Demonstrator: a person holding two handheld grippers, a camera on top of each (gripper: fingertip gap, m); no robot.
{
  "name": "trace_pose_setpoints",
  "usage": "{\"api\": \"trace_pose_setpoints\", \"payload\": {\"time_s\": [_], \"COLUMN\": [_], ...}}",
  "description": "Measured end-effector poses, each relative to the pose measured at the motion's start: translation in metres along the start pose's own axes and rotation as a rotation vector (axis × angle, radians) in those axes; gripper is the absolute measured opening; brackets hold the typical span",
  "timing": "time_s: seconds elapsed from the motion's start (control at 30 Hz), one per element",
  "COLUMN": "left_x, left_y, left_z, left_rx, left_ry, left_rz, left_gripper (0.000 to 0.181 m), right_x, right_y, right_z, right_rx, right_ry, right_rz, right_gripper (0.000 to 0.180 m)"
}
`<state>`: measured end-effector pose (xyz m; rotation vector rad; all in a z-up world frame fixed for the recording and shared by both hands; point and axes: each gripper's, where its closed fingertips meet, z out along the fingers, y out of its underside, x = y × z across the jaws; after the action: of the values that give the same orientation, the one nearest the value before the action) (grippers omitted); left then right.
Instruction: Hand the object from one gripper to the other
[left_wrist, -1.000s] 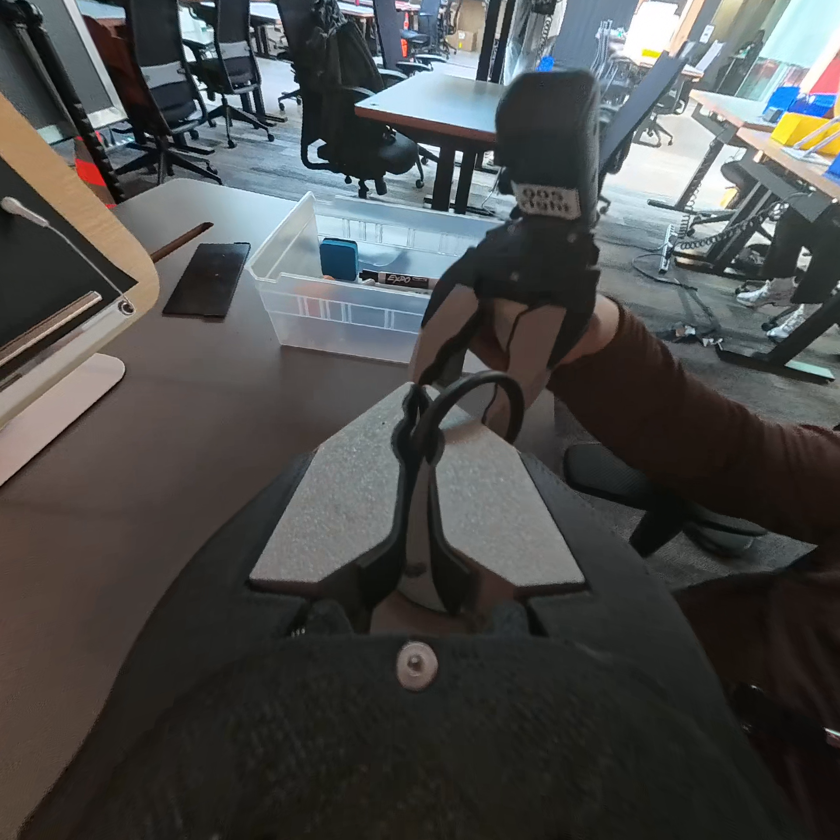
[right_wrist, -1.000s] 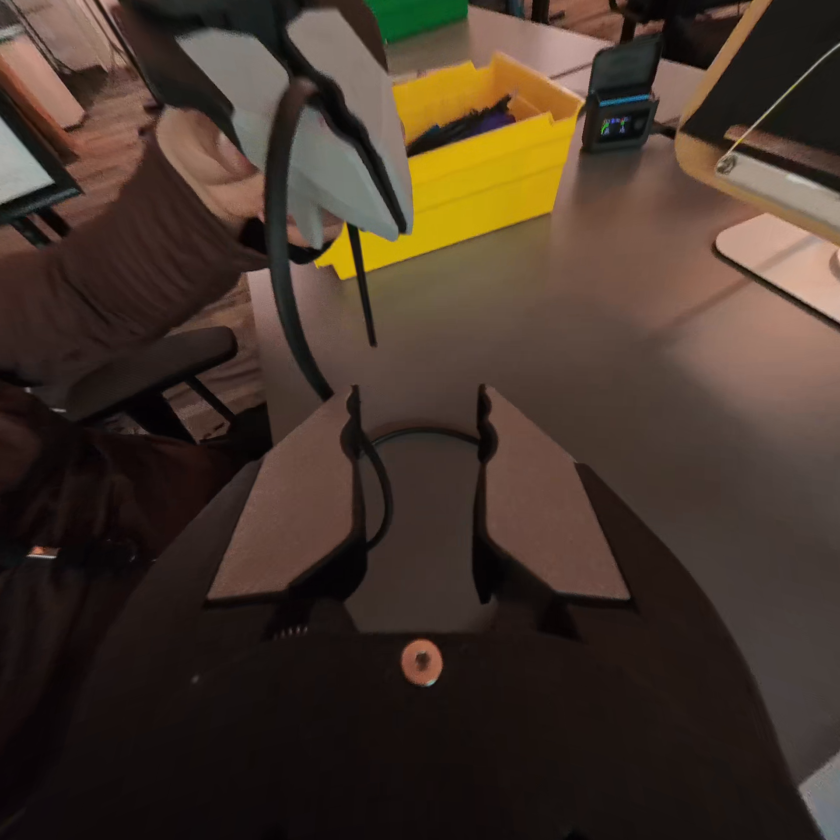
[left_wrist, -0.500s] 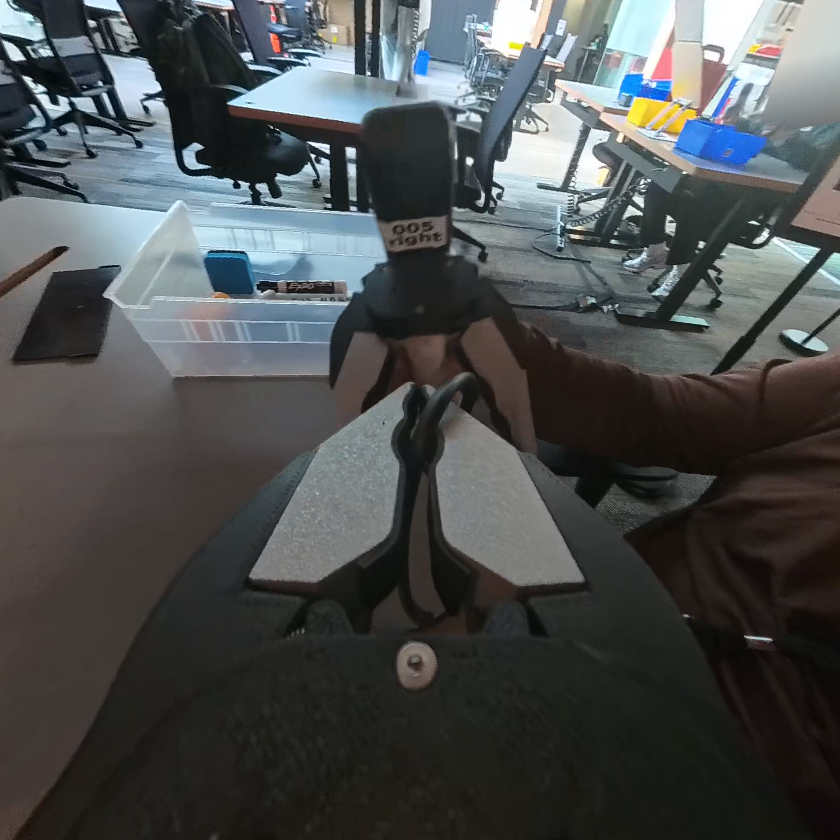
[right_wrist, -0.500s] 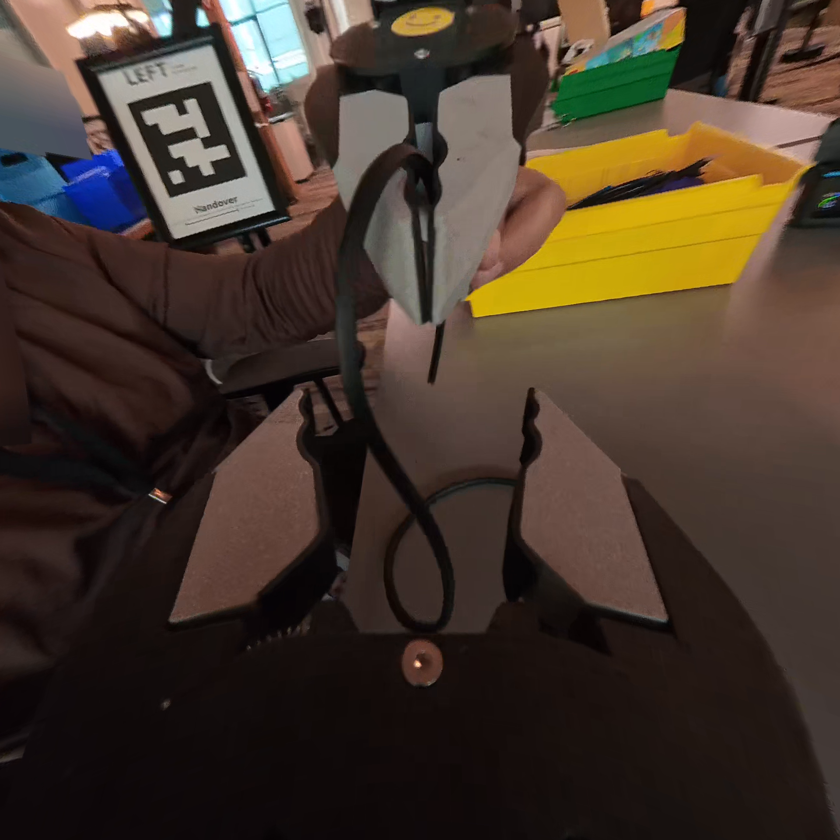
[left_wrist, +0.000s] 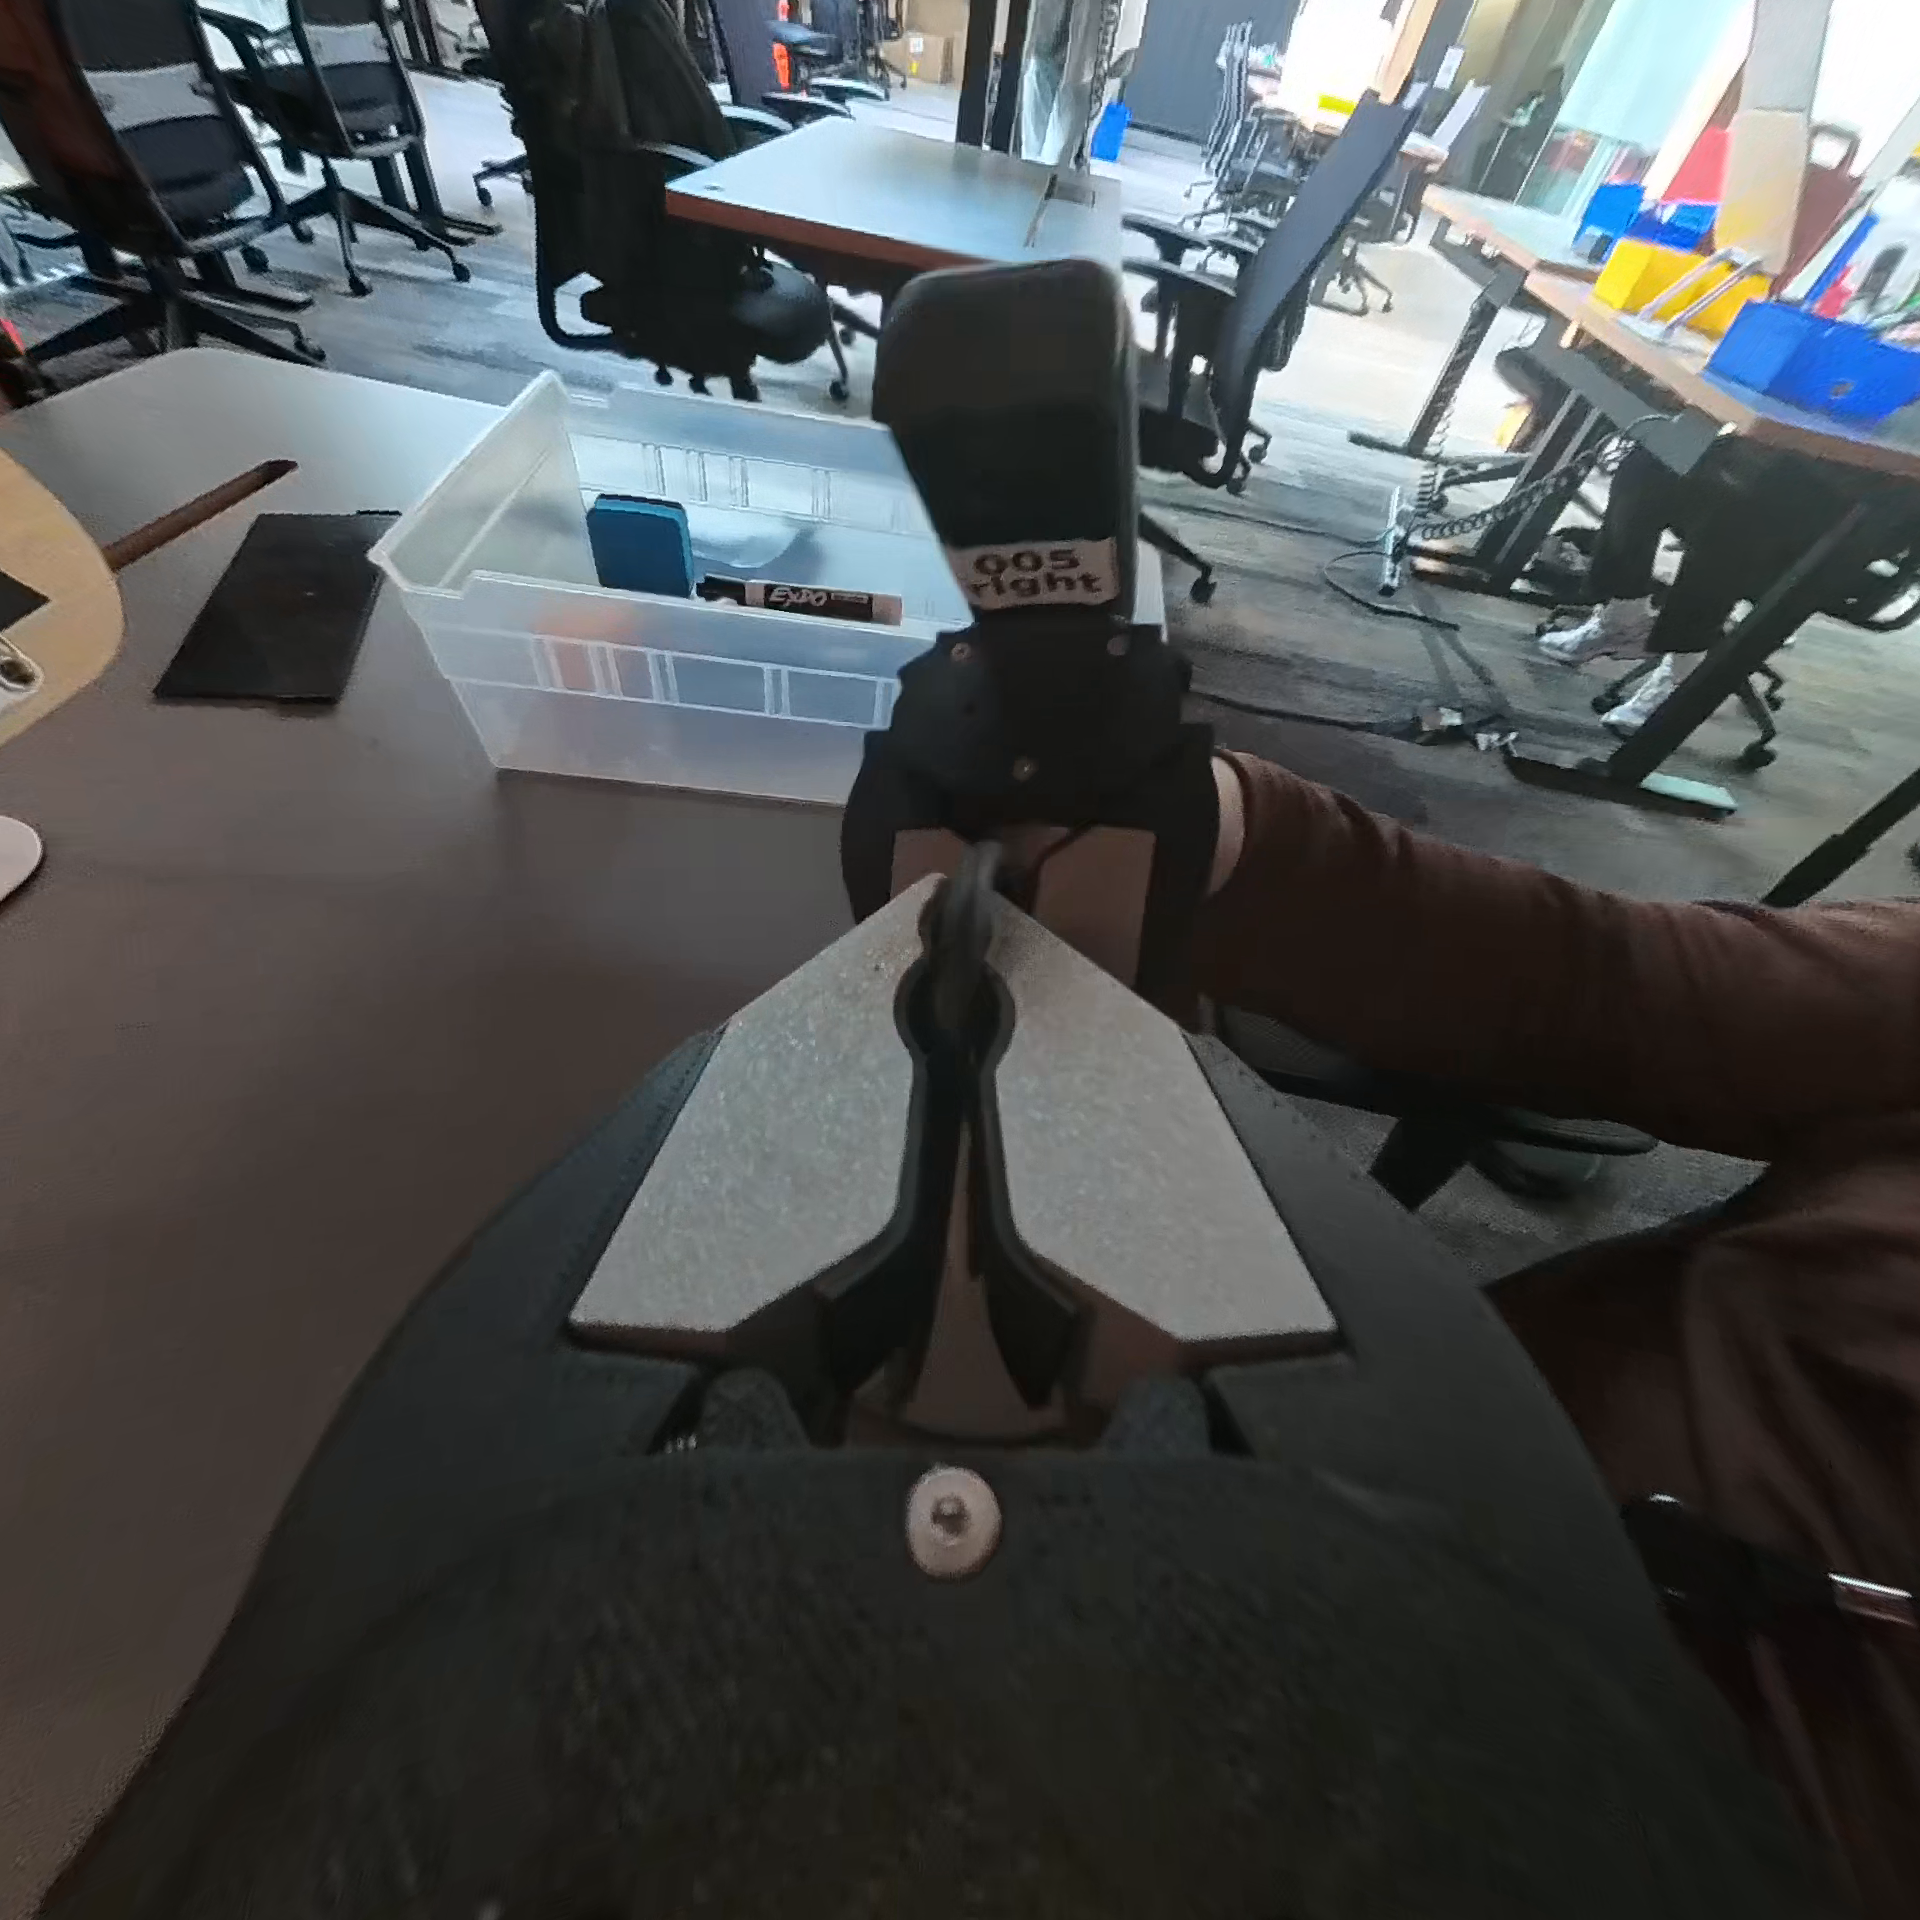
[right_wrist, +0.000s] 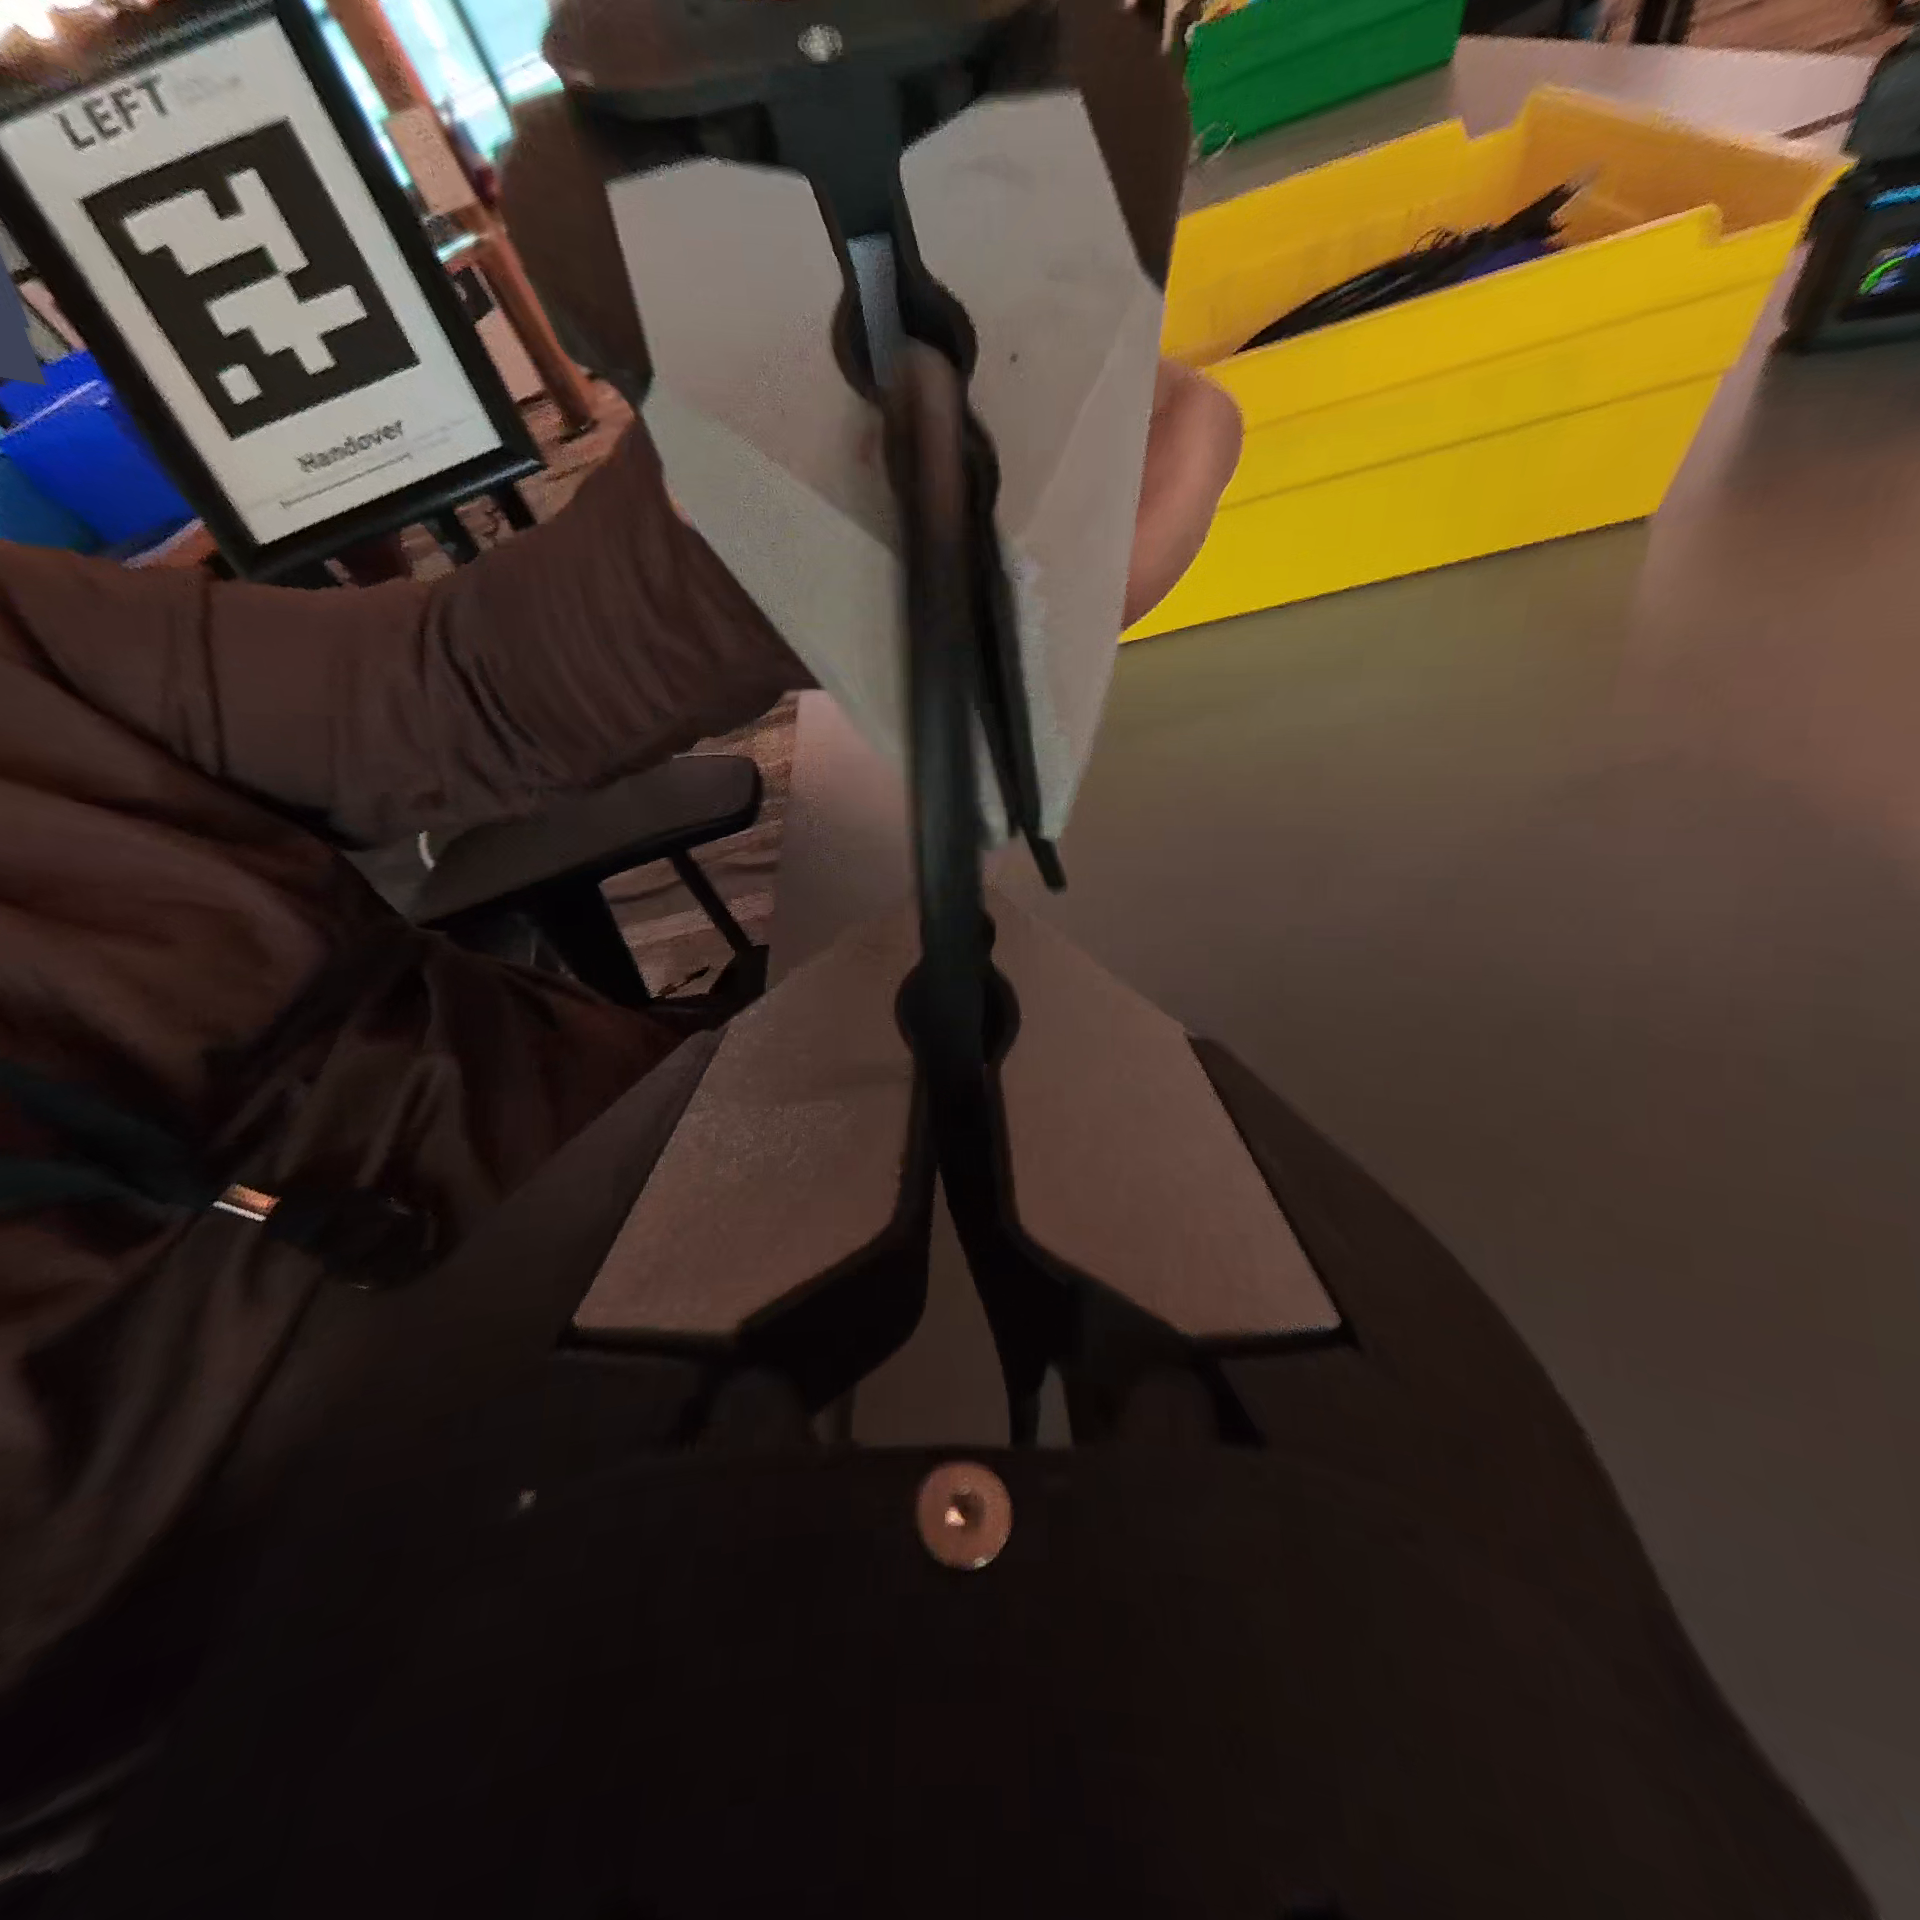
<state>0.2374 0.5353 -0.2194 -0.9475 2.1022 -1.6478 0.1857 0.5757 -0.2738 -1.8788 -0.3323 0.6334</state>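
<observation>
- My left claw (left_wrist: 954, 935) pinches the black cable tie (right_wrist: 945, 665).
- My right claw (right_wrist: 951, 997) pinches it too; the tie runs lengthwise between us, tips facing.

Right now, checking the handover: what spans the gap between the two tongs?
Only the black cable, pinched in both left tongs and right tongs; the right wrist view shows it.
</observation>
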Motion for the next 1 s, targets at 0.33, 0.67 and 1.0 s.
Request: {"api": "trace_pose_setpoints", "payload": {"time_s": [0.33,0.67,1.0], "left_x": [0.007,0.007,-0.02], "left_y": [0.002,-0.007,0.048], "left_z": [0.012,0.021,0.006], "left_rx": [0.08,0.147,-0.055], "left_ry": [0.058,0.068,-0.072], "left_rz": [-0.074,-0.096,-0.035], "left_gripper": [0.0,0.0,0.04], "right_x": [-0.004,0.008,0.061], "right_y": [-0.005,0.011,0.055], "right_z": [0.003,0.02,-0.05], "right_rx": [0.009,-0.068,-0.443], "right_ry": [0.003,0.075,0.563], "right_rz": [0.031,-0.03,0.051], "right_gripper": [0.038,0.003,0.0]}}
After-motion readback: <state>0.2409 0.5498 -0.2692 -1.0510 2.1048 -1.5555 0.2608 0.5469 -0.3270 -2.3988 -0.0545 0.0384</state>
